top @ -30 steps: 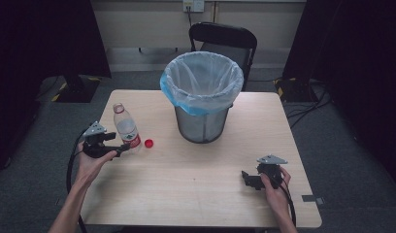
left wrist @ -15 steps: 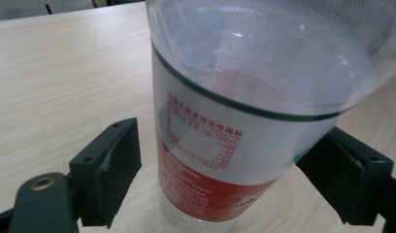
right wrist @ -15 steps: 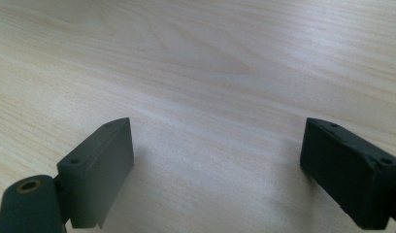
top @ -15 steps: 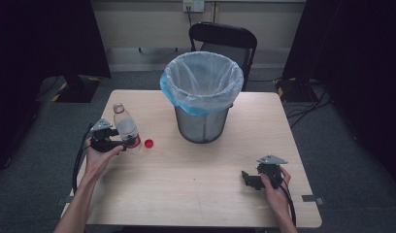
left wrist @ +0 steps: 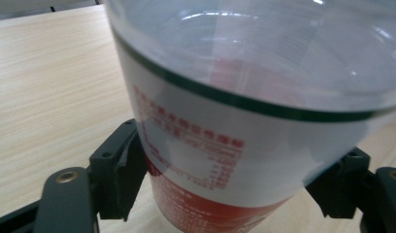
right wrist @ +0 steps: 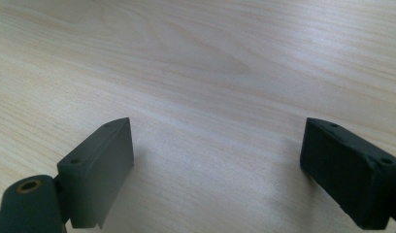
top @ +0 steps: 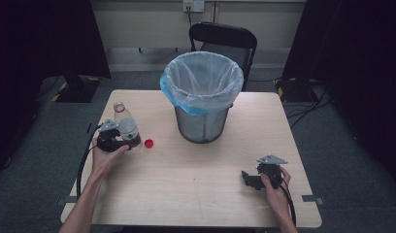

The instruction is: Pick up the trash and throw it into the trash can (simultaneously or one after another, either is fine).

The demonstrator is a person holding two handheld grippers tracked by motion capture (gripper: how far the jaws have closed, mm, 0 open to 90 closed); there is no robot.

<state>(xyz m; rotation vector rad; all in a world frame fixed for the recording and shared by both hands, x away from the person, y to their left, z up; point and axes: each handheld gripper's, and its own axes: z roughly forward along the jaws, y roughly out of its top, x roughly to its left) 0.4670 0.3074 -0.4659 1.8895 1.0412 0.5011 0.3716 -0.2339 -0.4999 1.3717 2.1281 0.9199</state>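
Bottle [left wrist: 244, 111] stands between the left gripper [top: 119, 141] jaws, which have just been closing onto its label. High view adds its red cap [top: 148, 143] lying just beside; the right gripper [right wrist: 218, 170] gapes wide over bare table [right wrist: 210, 58].

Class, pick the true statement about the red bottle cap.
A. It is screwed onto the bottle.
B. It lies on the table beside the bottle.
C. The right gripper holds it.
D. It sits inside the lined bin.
B: the red bottle cap lies on the table just right of the open-necked plastic bottle.

Left gripper [top: 122, 142] jaws closing; right gripper [top: 249, 178] open
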